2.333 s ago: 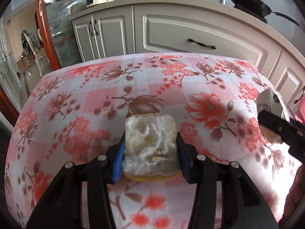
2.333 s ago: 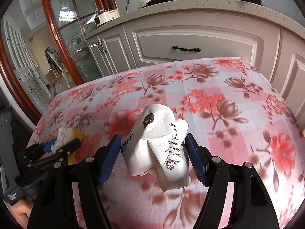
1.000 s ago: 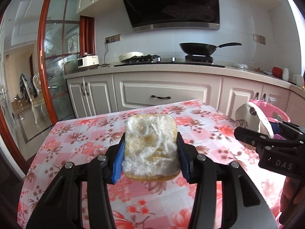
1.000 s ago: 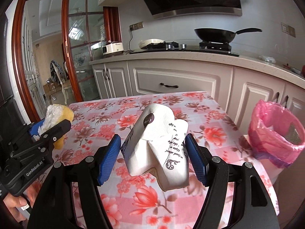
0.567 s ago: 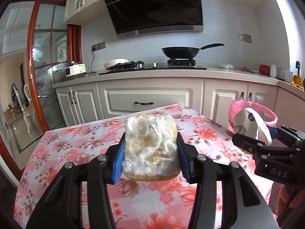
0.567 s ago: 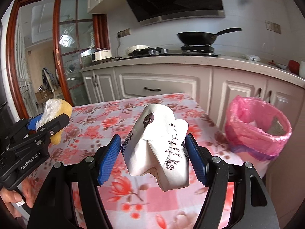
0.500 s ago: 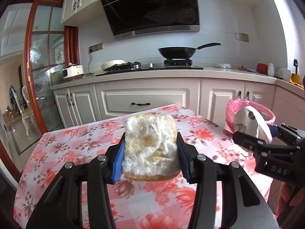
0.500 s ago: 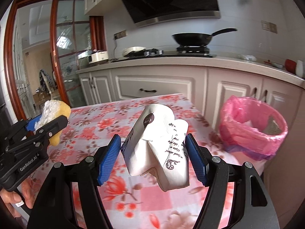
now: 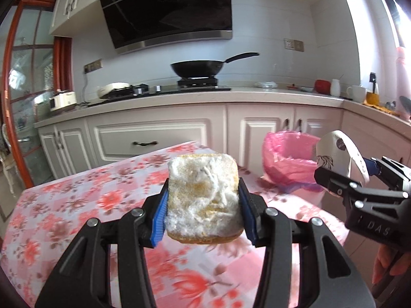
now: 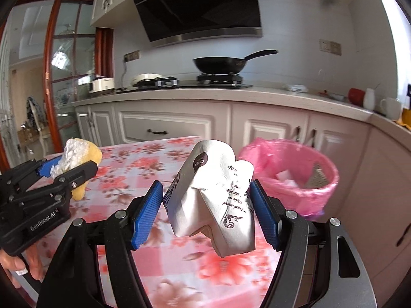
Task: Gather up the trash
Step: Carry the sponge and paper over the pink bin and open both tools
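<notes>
A yellow sponge caked with white fluff [image 9: 204, 197] is being pinched by the left tool [image 9: 203, 201], a crumpled white printed paper cup [image 10: 214, 197] by the right tool [image 10: 206, 205], ahead of which a pink-lined bin [image 10: 290, 179] is standing.

Black pan [image 9: 197, 68] sitting on stove [image 9: 197, 82]; range hood [image 9: 167, 10] hanging above; white cabinets [image 9: 159, 138] standing below; red and white cups [image 10: 370, 98] resting at right.

Bright daylight enters from the upper right of both frames, blowing out that corner to white glare. The tablecloth [image 9: 77, 205] is motion-blurred, and fisheye distortion bends the edges into black corners.
</notes>
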Demonstrator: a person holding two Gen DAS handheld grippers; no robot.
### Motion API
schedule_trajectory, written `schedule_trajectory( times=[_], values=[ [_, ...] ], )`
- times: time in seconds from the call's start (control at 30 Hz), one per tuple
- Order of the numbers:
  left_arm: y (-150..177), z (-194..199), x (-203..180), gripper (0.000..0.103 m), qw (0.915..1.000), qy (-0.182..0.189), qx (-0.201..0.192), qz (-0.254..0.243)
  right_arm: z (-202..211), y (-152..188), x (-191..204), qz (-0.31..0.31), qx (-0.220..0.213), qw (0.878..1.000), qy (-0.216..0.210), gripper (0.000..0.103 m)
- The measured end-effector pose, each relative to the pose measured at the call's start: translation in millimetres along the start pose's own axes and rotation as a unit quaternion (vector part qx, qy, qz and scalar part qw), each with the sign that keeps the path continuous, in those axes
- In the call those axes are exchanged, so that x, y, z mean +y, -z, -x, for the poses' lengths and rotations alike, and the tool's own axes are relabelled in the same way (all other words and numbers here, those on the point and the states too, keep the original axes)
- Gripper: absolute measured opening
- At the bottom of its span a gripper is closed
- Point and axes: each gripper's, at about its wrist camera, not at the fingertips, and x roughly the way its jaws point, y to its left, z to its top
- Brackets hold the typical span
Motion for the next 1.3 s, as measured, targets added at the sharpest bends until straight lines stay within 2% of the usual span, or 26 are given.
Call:
schedule_trajectory(
  times=[0.27,0.5,0.77,1.07,1.3],
  values=[
    [-16,-38,-29,0.047,0.9986,0.052,-0.014,-0.004,-13,-2,-51,-0.026,0.005,0.998,0.061,0.066],
    [-32,-70,-55,0.048,0.9954,0.092,-0.023,-0.013,-27,-6,-83,-0.037,0.008,0.995,0.093,0.066],
    [-56,-112,-92,0.048,0.9908,0.125,-0.029,-0.041,-49,-24,-111,-0.037,0.0,0.993,0.109,0.066],
    [-87,-173,-120,0.049,0.9874,0.151,-0.02,-0.041,-85,-43,-155,-0.053,0.004,0.993,0.109,0.066],
    [-97,-219,-139,0.049,0.9845,0.169,-0.006,-0.047,-112,-49,-181,-0.057,0.012,0.993,0.107,0.066]
  ],
)
